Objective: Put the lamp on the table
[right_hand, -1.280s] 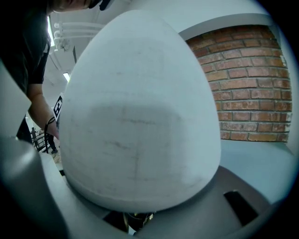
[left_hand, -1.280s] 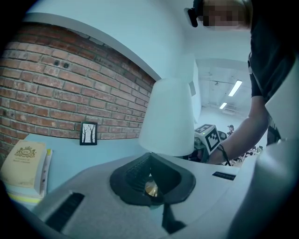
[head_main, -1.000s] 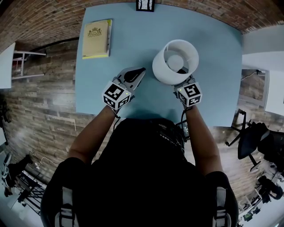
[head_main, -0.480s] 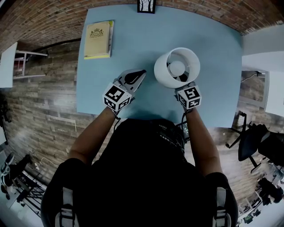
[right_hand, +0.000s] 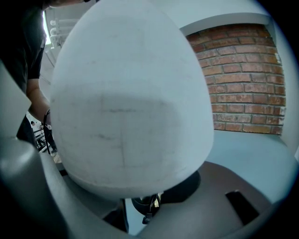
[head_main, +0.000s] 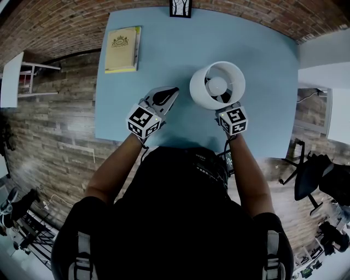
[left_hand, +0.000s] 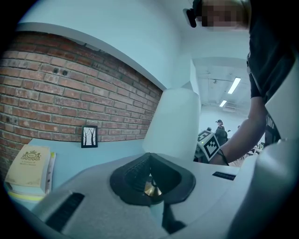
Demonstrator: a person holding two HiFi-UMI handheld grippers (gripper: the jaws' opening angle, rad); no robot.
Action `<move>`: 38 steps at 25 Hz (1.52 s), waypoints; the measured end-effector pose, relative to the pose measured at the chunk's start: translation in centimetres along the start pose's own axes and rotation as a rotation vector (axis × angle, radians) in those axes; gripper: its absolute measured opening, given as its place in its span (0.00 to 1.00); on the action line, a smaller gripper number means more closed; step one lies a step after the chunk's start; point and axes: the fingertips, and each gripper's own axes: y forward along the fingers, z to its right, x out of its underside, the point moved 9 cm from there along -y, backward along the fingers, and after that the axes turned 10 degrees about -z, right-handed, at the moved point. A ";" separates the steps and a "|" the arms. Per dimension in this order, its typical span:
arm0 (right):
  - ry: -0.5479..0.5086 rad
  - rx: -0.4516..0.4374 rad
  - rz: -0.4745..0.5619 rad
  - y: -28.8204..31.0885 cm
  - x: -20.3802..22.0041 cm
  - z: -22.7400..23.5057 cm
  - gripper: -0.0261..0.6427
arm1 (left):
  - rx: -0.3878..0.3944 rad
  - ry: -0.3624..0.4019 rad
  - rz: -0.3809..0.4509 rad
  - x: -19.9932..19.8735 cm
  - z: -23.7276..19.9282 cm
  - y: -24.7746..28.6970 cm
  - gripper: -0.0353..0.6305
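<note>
While the right gripper [head_main: 230, 111] [right_hand: 148, 205] reaches in under the shade, its jaws are closed on the dark part of the lamp [head_main: 200, 94] [right_hand: 131, 107] just below that shade. A thin black wire hangs at the same place. The white shade fills almost all of the right gripper view and hides what is behind it. In the head view the lamp is upright over the right half of the table [head_main: 164, 60], and the bulb shows through the open top. I cannot tell if its foot touches the table.

The left gripper [head_main: 163, 95] [left_hand: 152, 179] has its jaws pressed together with nothing between them. It is above the table, just beside the lamp on the left, and it does not touch the shade.

Further out, one yellow book [head_main: 121, 48] [left_hand: 29, 167] lies near the far left corner of the table, well apart from the lamp. One small framed picture [head_main: 180, 7] [left_hand: 89, 136] of bare trees stands at the far edge against the brick wall [left_hand: 70, 88]. Neither of them stands in the way of the lamp.

To count: one lamp, one book, one picture, two grippers. Beyond the table on the right side, one dark chair [head_main: 309, 175] stands on the wooden floor [head_main: 54, 136].
</note>
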 end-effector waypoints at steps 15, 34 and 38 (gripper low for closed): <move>0.019 0.011 -0.013 -1.5 1.8 -0.3 0.23 | 0.001 0.015 -0.008 0.5 1.4 -1.0 0.07; 0.017 0.095 0.050 -7.2 2.3 -4.0 0.08 | 0.081 0.113 0.036 -0.1 4.7 -4.0 0.07; 0.011 0.106 0.069 -8.7 2.0 -5.6 0.07 | 0.100 0.133 0.051 -0.2 5.7 -5.0 0.07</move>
